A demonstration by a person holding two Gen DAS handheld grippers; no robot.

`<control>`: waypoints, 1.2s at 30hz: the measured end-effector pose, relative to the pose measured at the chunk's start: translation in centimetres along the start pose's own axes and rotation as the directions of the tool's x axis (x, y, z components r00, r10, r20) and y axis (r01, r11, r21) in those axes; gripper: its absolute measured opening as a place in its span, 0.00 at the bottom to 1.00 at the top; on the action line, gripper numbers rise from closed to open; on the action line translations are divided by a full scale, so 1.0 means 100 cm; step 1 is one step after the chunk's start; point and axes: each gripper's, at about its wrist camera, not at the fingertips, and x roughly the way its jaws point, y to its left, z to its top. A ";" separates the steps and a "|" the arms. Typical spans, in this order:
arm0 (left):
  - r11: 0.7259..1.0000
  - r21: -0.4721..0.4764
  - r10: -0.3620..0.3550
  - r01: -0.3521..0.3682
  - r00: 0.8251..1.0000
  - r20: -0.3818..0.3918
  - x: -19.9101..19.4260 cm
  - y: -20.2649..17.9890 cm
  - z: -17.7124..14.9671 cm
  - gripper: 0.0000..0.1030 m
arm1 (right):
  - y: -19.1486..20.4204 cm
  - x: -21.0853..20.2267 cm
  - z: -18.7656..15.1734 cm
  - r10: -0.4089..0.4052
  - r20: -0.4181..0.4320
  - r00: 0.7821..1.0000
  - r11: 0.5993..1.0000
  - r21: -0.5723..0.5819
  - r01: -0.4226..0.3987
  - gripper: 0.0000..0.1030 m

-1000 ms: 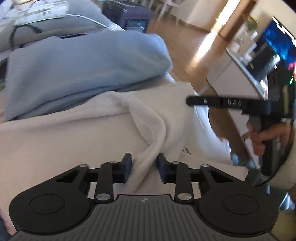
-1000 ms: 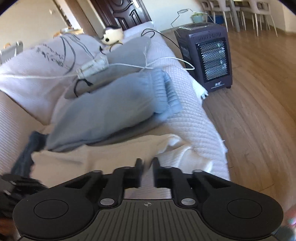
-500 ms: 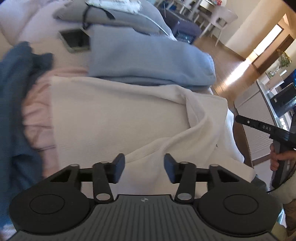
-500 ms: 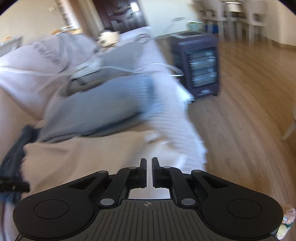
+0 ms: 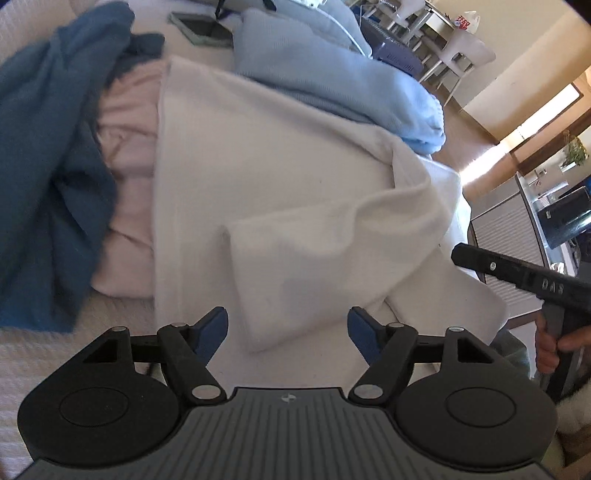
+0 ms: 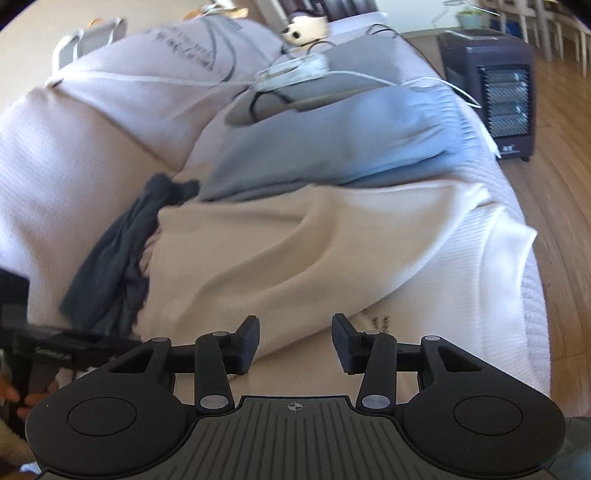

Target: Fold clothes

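A cream-white garment [image 5: 280, 177] lies spread on the sofa, with one sleeve folded back across its front [image 5: 295, 266]. It also shows in the right wrist view [image 6: 295, 243]. My left gripper [image 5: 288, 328] is open and empty, just short of the folded sleeve end. My right gripper [image 6: 295, 339] is open and empty over the garment's near edge. The right gripper also shows at the right edge of the left wrist view [image 5: 517, 273], clear of the cloth.
A dark blue garment [image 5: 48, 166] and a pale pink one [image 5: 129, 177] lie left of the white one. A folded light blue sweater [image 6: 332, 147] lies beyond it. Grey cushion with cables [image 6: 325, 81], a phone [image 5: 201, 27], and a heater [image 6: 498, 107] on the wooden floor.
Both grippers opened and let go of the white garment. The left gripper pulled back and turned left. The sleeve now lies folded across the garment.
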 end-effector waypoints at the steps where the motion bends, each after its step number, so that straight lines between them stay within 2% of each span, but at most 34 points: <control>1: 1.000 -0.005 -0.007 0.007 1.000 0.007 0.003 0.000 -0.001 0.60 | 0.002 -0.001 -0.004 -0.012 -0.003 1.000 1.000 -0.006 0.012 0.42; 2: 1.000 -0.011 0.000 0.000 1.000 0.017 0.007 0.000 -0.001 0.56 | 0.003 -0.001 -0.008 -0.023 -0.004 1.000 1.000 -0.010 0.023 0.42; 4: 1.000 -0.027 0.012 -0.011 0.999 0.031 0.014 0.001 -0.002 0.35 | 0.001 -0.003 -0.011 -0.035 0.002 0.999 0.999 0.004 0.035 0.42; 5: 0.999 -0.047 0.010 -0.009 1.000 0.016 0.018 0.003 0.000 0.19 | 0.000 -0.004 -0.011 -0.040 0.008 0.999 0.999 0.011 0.040 0.42; 7: 0.997 -0.069 -0.023 0.023 1.000 -0.003 0.018 0.004 0.001 0.09 | -0.001 -0.009 -0.011 -0.056 0.031 0.998 0.998 0.017 0.056 0.42; 10: 0.996 -0.060 -0.065 0.066 0.998 0.023 -0.015 -0.003 0.000 0.08 | -0.004 -0.016 -0.011 -0.069 0.051 0.996 0.997 0.025 0.068 0.42; 12: 0.995 -0.066 -0.069 0.071 0.997 0.028 -0.041 -0.006 -0.001 0.08 | -0.008 -0.017 -0.011 -0.076 0.054 0.996 0.996 0.040 0.074 0.42; 14: 0.994 -0.074 -0.076 0.074 0.997 -0.021 -0.051 -0.005 -0.007 0.08 | -0.009 -0.015 -0.012 -0.077 0.045 0.996 0.996 0.049 0.075 0.42; 18: 0.995 -0.085 0.040 -0.053 0.988 -0.149 -0.018 0.007 -0.032 0.08 | -0.009 -0.011 -0.013 -0.072 0.029 0.997 0.996 0.045 0.070 0.42; 20: 0.991 -0.117 0.045 -0.071 0.977 -0.209 0.004 0.014 -0.042 0.08 | -0.007 -0.013 -0.015 -0.079 0.032 0.996 0.996 0.033 0.078 0.42; 22: 0.992 -0.113 0.037 -0.063 0.974 -0.225 0.011 0.012 -0.045 0.11 | -0.010 -0.015 -0.017 -0.087 0.037 0.996 0.995 0.048 0.085 0.44; 24: 0.995 -0.060 0.067 -0.081 0.977 -0.204 0.005 0.003 -0.041 0.22 | -0.014 -0.017 -0.018 -0.094 0.043 0.995 0.993 0.075 0.091 0.45; 26: 0.994 -0.006 0.103 -0.105 0.983 -0.151 -0.008 -0.005 -0.034 0.38 | -0.020 -0.019 -0.017 -0.108 0.052 0.993 0.989 0.104 0.102 0.45; 31: 0.980 0.113 0.167 -0.163 0.986 -0.026 -0.030 -0.025 -0.018 0.41 | -0.028 -0.035 -0.019 -0.136 0.109 0.985 0.981 0.152 0.119 0.45; 34: 0.951 0.240 0.188 -0.194 0.981 0.048 -0.038 -0.053 -0.011 0.41 | -0.035 -0.047 -0.020 -0.164 0.123 0.979 0.975 0.171 0.142 0.45; 36: 0.924 0.327 0.179 -0.200 0.979 0.092 -0.041 -0.073 -0.007 0.38 | -0.039 -0.055 -0.022 -0.199 0.118 0.973 0.970 0.162 0.179 0.45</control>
